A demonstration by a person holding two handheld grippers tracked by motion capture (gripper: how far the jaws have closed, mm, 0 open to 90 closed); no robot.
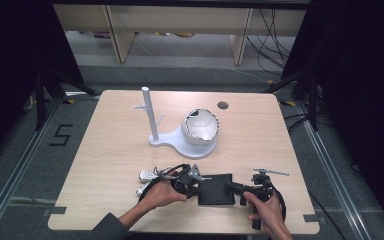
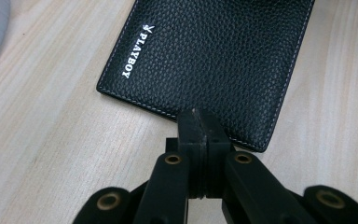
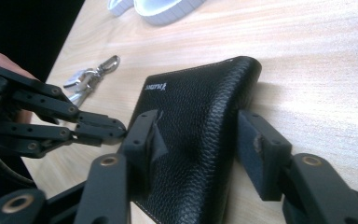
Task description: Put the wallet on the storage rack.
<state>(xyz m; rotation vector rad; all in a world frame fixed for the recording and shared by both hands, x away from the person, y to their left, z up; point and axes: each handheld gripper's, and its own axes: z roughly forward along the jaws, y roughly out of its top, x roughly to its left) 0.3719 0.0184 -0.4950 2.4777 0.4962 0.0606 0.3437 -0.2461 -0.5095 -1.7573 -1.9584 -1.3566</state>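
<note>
Wallet (image 1: 216,188) near table's (image 1: 105,165) front edge, 2 grippers flanking

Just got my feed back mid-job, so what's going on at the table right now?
A person is working a black wallet at the table's near edge with both tongs. The right tongs are open, straddling the wallet's width. The left tongs are shut, their tips at the wallet's opposite edge; whether they pinch it is unclear. A bunch of keys lies beside the wallet, and the white stand with its bowl sits untouched farther back.
</note>
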